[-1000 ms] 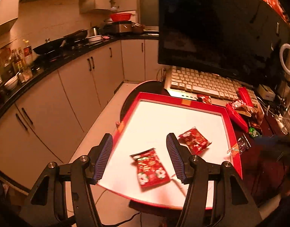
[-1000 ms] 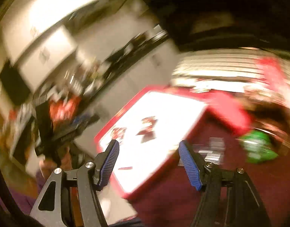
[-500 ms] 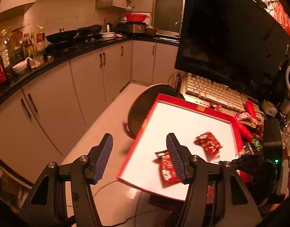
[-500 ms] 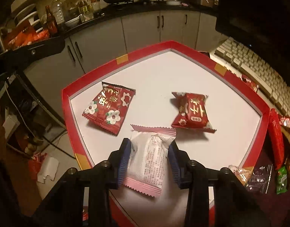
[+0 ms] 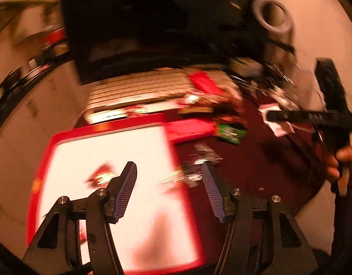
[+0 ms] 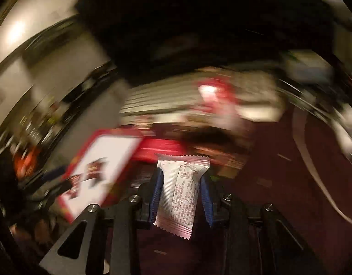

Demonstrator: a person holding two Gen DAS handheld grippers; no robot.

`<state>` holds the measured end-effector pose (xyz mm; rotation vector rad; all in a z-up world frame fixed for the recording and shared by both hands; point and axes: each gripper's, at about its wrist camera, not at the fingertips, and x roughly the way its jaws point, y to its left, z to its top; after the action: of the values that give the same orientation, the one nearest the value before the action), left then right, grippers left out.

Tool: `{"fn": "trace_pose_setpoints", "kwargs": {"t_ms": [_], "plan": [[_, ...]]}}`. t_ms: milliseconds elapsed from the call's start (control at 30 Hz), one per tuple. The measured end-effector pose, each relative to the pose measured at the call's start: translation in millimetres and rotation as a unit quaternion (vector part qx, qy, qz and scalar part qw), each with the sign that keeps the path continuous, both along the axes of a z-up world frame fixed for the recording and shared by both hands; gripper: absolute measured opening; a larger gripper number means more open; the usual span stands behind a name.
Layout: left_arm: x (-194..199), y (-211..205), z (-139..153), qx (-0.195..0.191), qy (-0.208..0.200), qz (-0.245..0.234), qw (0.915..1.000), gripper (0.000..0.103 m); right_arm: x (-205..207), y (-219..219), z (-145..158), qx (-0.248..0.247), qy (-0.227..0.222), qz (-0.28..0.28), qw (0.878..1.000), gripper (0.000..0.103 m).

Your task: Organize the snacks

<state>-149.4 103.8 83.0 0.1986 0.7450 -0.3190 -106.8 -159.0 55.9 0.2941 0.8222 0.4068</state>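
Observation:
Both views are motion-blurred. My left gripper [image 5: 169, 171] is open and empty above the right edge of the red-rimmed white tray [image 5: 187, 208]. A red snack packet [image 5: 101, 176] lies on the tray left of my left finger. My right gripper [image 6: 181, 176] is shut on a white snack packet with pink crimped ends [image 6: 180, 190], held over the dark red table, right of the tray [image 6: 127, 162]. That gripper also shows at the right of the left wrist view [image 5: 313, 116], with the white packet [image 5: 276, 123] at its tip.
A beige keyboard [image 5: 139, 91] and a dark monitor [image 5: 141, 27] stand behind the tray. Loose snacks, a green packet [image 5: 231, 134] and clear wrappers [image 5: 198, 162], lie on the dark red table [image 5: 267, 167] right of the tray. A ring light [image 5: 272, 13] stands at the back right.
The right gripper has carried the white packet off the tray to the right, over the table. The left gripper has swung right, from the tray's left side toward its right edge.

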Motion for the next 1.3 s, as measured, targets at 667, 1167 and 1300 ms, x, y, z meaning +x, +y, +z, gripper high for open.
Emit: {"fn": "trace_pose_setpoints", "kwargs": {"t_ms": [667, 1167, 1300], "plan": [[73.1, -71.2, -63.7, 0.114, 0.164, -0.092, 0.9756, 0.059, 18.9, -95.7, -55.9, 0.07, 0.037, -0.082, 0.994, 0.062], [57.9, -70.9, -60.1, 0.085, 0.157, -0.061, 0.9819, 0.035, 18.3, -82.5, -56.1, 0.051, 0.043, -0.066, 0.996, 0.062], [50.9, -65.3, -56.0, 0.043, 0.163, -0.053, 0.9843, 0.031, 16.0, -66.3, -51.8, 0.015, 0.052, -0.067, 0.996, 0.071]]}}
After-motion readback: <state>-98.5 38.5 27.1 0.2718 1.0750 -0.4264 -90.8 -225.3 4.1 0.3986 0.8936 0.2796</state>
